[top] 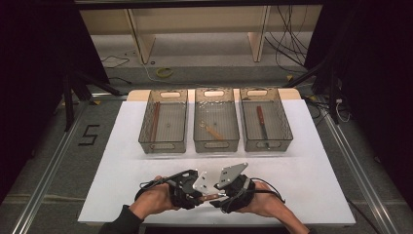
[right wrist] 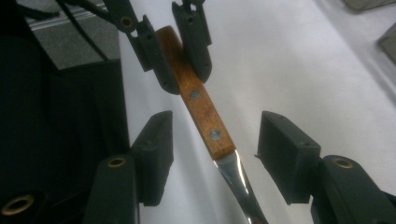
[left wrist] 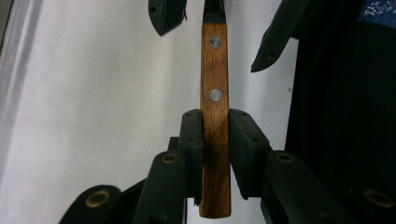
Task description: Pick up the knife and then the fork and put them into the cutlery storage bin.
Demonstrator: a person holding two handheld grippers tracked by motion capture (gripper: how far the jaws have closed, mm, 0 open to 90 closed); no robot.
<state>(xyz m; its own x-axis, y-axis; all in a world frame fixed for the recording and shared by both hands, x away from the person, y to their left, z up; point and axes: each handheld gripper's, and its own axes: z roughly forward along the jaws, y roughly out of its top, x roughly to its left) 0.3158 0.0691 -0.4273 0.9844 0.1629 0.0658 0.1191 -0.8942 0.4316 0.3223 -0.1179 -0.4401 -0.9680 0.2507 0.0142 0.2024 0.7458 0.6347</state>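
At lower centre, the left gripper (left wrist: 215,154) clamps the wooden-handled steel knife (left wrist: 215,121), whose blade lies between the right gripper's (right wrist: 212,154) parted jaws.

Both forearms come in from the near edge of the table and converge, so the two grippers face each other close together. The left gripper (top: 198,194) is clamped, its jaws pressed flat against both sides of a knife's wooden handle (left wrist: 215,121). The right gripper (top: 218,200) has its jaws spread wide, one on either side of the handle's blade end, touching neither side.
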